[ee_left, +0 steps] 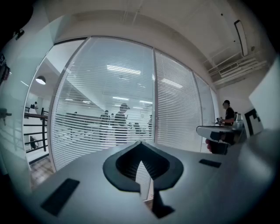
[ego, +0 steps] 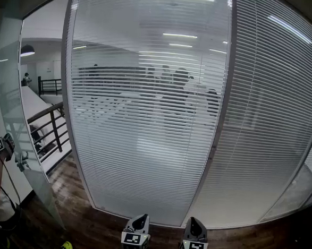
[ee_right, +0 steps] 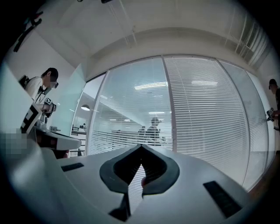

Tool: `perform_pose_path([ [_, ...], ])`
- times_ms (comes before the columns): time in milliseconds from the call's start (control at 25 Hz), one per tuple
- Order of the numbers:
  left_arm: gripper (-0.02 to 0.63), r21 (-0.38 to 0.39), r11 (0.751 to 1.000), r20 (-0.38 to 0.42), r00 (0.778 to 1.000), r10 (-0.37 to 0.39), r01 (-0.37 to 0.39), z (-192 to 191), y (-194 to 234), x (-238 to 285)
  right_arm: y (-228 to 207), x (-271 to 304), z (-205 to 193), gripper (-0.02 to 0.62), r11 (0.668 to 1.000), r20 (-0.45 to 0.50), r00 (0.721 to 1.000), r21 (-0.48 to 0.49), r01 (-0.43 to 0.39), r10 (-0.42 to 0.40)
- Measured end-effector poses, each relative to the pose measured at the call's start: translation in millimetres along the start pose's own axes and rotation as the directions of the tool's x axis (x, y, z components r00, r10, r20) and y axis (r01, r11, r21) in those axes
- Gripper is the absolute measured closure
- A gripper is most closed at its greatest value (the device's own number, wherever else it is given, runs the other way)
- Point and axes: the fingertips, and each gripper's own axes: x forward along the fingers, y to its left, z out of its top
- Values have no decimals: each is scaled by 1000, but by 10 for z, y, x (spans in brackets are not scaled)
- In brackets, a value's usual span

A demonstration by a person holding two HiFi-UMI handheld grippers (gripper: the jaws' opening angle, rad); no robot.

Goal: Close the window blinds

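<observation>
White horizontal slatted window blinds [ego: 145,120] cover a curved glass office wall straight ahead, and figures show dimly through the middle panel. Dark wood plank floor [ego: 95,231] runs to the wall's base. Left gripper [ego: 142,220] and right gripper [ego: 194,224] sit level before the blinds, each with its jaws pressed together and pinching nothing.

Matt white blinds [ego: 145,120], glossy wood floor [ego: 95,231]
</observation>
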Motion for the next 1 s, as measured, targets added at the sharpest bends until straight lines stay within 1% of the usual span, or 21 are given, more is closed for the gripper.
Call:
perform_pose_path([
  [80,606,20,1000,-22,1000,18,-17,-43,-31,-71,-4,-88,82,595,1000,-1,1000,6,-1,1],
  [160,606,31,999,-34,999,18,-17,-49,-83,-132,9,-162,165,594,1000,10,1000,-2,-10,10],
  [240,606,27,1000,-35,999,15,-14,-32,-137,-232,59,-261,155,595,999,21,999,-28,-27,28],
  [320,606,23,999,-32,999,30,-29,12,-176,-368,128,-379,102,595,998,22,999,-51,-44,45],
  [400,606,28,999,-25,999,29,-28,72,-247,-427,132,-443,109,595,997,13,999,-63,-47,48],
  [480,606,40,999,-18,1000,19,-19,114,-334,-328,5,-399,138,594,998,-8,999,-50,-31,31],
  [600,606,43,999,-19,999,27,-26,121,-402,-172,-131,-285,183,595,998,-1,999,-12,-54,54],
  [720,606,43,999,-29,999,26,-25,80,-438,-185,-194,-305,79,594,999,-34,999,-19,-34,33],
  [880,606,45,999,-24,1000,16,-15,62,-521,-239,-193,-376,-21,594,999,-66,997,-9,-38,37],
  [920,606,45,999,-27,999,16,-15,53,-539,-259,-180,-403,-14,595,999,-71,997,-19,-42,40],
  [1000,606,43,999,-31,999,10,-8,62,-592,-283,-135,-428,63,594,996,-42,997,-59,-73,70],
])
